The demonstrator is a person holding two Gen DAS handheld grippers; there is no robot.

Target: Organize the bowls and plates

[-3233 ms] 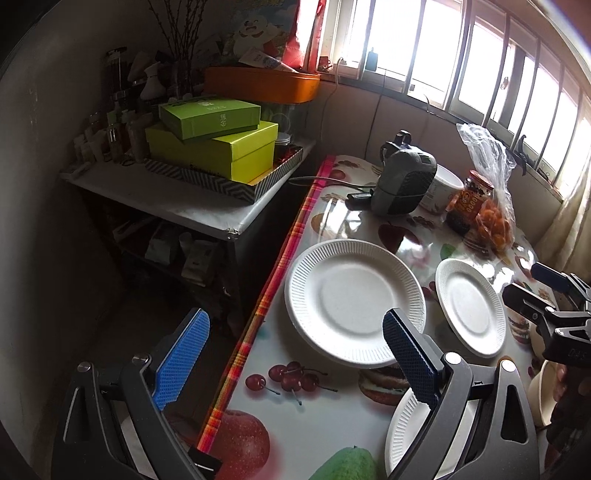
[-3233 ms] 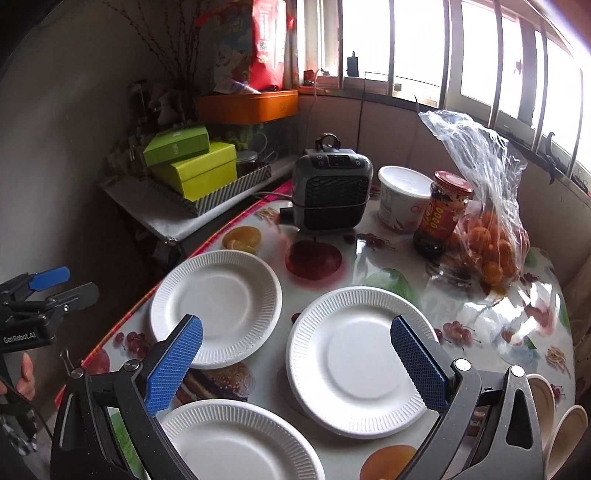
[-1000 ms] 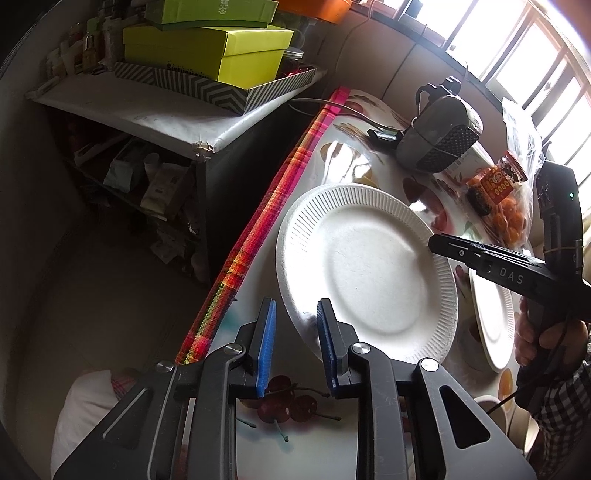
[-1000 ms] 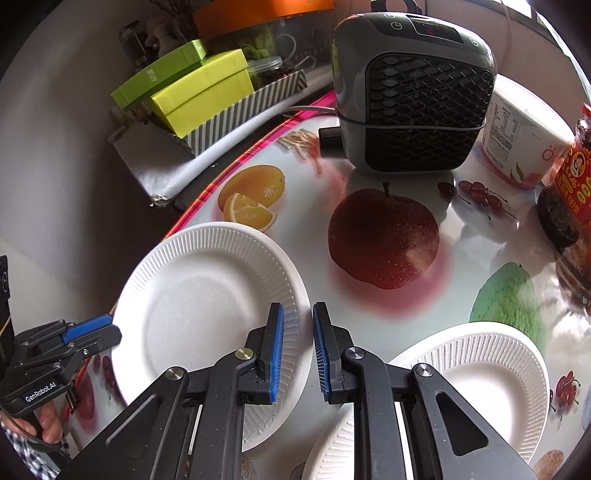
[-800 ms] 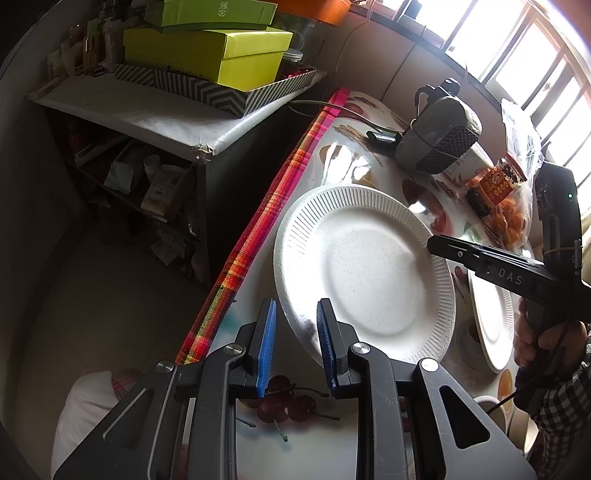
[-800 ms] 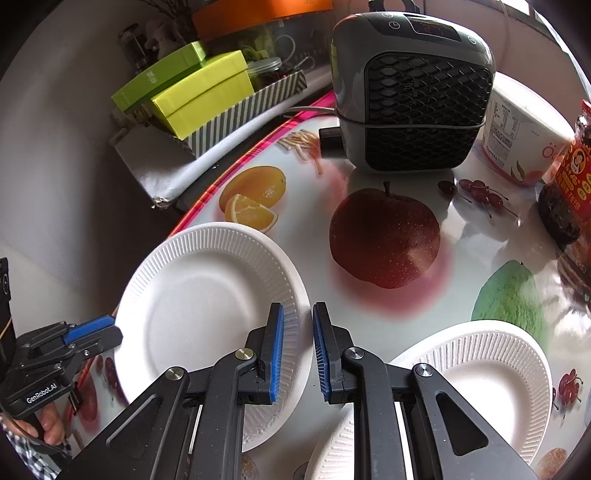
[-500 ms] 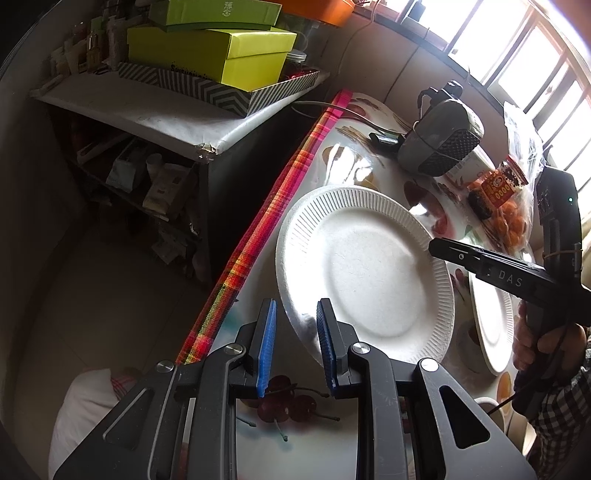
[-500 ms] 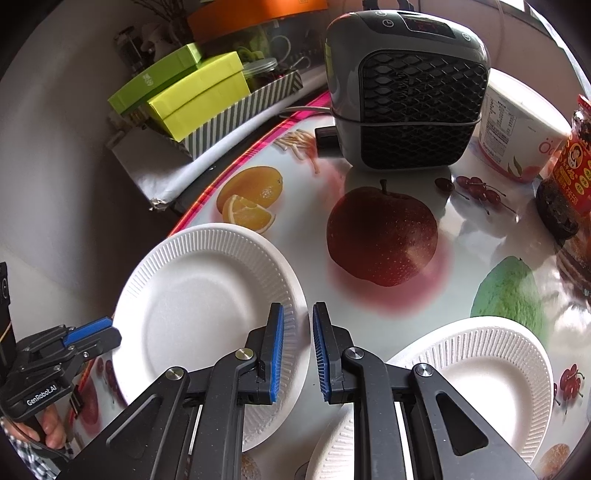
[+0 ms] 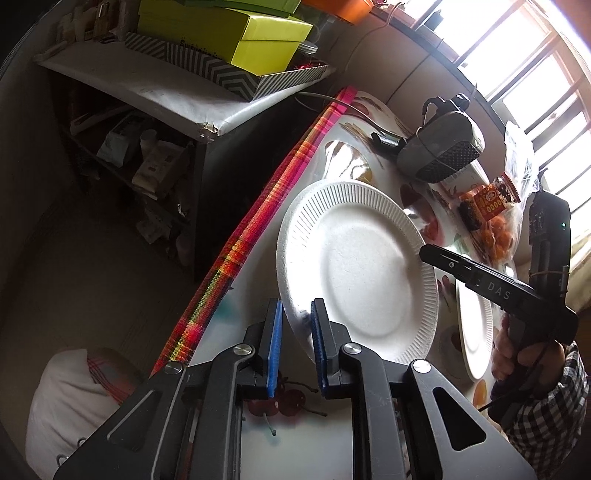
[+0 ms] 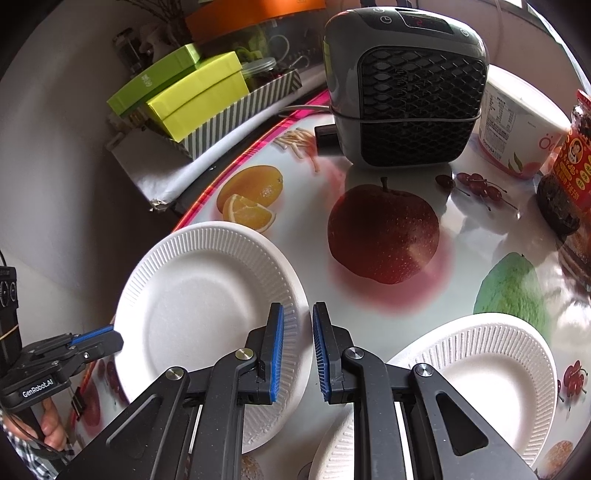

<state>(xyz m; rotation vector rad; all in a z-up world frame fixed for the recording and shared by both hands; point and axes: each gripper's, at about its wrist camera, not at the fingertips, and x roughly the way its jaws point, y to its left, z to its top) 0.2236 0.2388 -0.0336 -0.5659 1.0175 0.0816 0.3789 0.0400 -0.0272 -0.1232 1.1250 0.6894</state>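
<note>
A large white paper plate lies near the table's left edge and also shows in the right wrist view. My left gripper is shut on its near rim, tilting it up. My right gripper is nearly closed; its left pad lies over the plate's right rim and I cannot tell whether it grips. It reaches in over the plate from the right in the left wrist view. A second paper plate lies to the right, and the rim of a third plate shows under my right gripper.
A grey fan heater stands at the back of the fruit-print table, with a white tub, a sauce jar and a bag of oranges beside it. A side shelf holds green boxes. The table's striped edge drops to the floor.
Both grippers closed and moved onto the left plate since 3.2 s ago. In the last second the left gripper has raised the plate's near rim slightly; the right gripper has held its place.
</note>
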